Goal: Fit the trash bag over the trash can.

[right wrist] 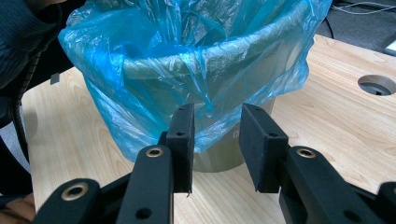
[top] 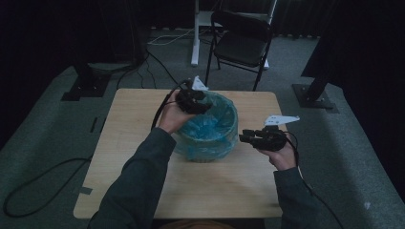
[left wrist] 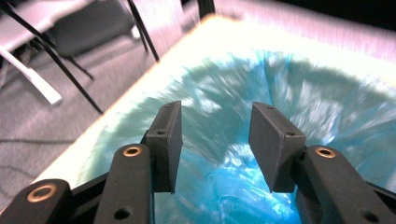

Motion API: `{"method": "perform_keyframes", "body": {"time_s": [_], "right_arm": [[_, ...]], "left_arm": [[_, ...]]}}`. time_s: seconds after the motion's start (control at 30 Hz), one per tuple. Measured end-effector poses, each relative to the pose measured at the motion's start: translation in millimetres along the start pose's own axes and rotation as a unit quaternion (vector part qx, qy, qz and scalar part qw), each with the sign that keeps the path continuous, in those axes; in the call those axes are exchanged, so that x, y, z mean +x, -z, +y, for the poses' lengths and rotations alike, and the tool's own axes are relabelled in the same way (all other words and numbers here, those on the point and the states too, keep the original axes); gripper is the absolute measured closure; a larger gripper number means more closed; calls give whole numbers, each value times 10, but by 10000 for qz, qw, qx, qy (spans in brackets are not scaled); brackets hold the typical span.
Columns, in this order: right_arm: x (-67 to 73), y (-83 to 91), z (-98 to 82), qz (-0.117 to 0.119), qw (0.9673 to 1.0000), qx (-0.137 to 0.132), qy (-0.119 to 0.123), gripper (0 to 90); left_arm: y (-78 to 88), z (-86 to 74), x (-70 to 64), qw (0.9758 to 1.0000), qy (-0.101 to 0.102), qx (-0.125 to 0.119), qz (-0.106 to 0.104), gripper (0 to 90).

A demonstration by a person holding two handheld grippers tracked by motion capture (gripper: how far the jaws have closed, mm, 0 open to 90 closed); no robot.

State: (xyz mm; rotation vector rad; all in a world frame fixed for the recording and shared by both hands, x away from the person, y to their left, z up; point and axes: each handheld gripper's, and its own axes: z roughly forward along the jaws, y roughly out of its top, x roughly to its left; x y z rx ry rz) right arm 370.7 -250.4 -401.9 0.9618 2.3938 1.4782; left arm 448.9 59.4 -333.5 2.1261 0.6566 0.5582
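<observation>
A translucent blue bag [right wrist: 140, 70] lines a grey-beige bin [right wrist: 224, 154] on the pale wood-grain tabletop [right wrist: 327, 116]; each hand-held gripper is black with brass-coloured rivets, above grey carpet [top: 57, 119].

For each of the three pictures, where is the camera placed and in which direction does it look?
High view: above the person's side, looking forward and down at the table; both forearms and each hand-held gripper show.
Left gripper view: on the left hand-held gripper, looking down into the blue bag; open jaws show.
Right gripper view: on the right hand-held gripper, facing the bin side; open jaws show.
All share the bag.
</observation>
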Motion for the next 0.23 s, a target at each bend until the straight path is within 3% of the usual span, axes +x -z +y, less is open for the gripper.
{"method": "perform_keyframes", "body": {"time_s": [0.07, 0.23], "right_arm": [[-1, 1, -2, -6, 10000, 4, 2, 656], [-5, -5, -3, -18, 10000, 3, -2, 651]], "left_arm": [[135, -89, 46, 9993, 154, -298, 135, 544], [299, -233, 144, 9973, 380, -542, 321, 536]]}}
